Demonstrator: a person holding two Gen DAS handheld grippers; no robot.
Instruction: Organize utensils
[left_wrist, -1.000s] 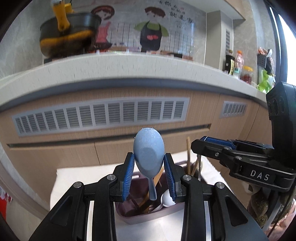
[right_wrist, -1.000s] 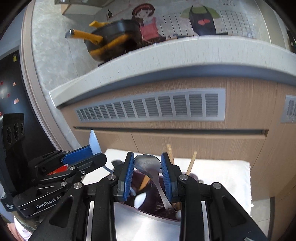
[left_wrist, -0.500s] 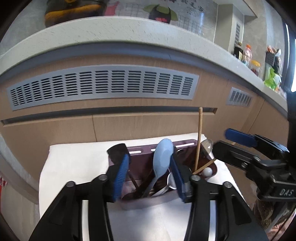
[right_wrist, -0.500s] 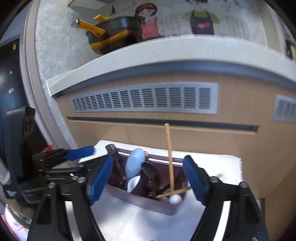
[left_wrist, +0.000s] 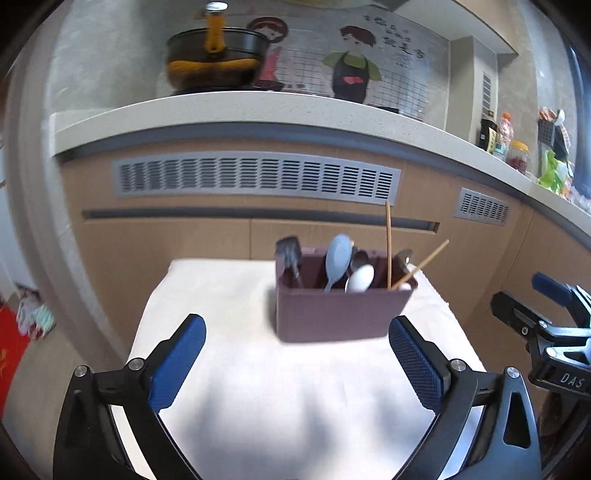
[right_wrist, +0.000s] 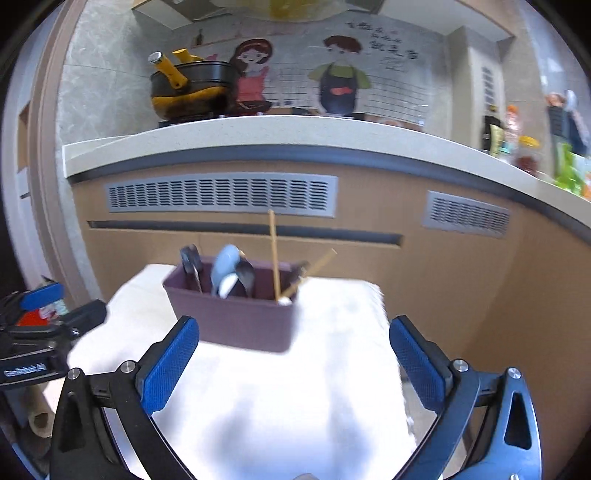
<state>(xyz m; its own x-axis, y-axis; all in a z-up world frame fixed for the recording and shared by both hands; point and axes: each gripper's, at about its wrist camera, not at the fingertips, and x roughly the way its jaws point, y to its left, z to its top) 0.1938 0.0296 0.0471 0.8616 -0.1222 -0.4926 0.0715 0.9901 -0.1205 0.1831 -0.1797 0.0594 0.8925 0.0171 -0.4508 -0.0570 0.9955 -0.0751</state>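
Utensils stand gathered in a dark purple rectangular plastic holder (left_wrist: 334, 314) on a white cloth-covered table (left_wrist: 258, 387): a pale blue plastic spoon (left_wrist: 338, 254), a white spoon (left_wrist: 360, 278), a dark metal spoon (right_wrist: 245, 275), a black-headed utensil (left_wrist: 290, 251) at the holder's left end, and two thin wooden chopsticks (left_wrist: 388, 243), one upright and one leaning right. Both grippers sit back from the holder. The left gripper (left_wrist: 295, 350) has just been opening and its blue-padded jaws are spread wide with nothing between them. The right gripper (right_wrist: 293, 356) has likewise just been opening and grasps nothing. Behind the table runs a wood-panelled counter front (left_wrist: 184, 240) with grey vents.
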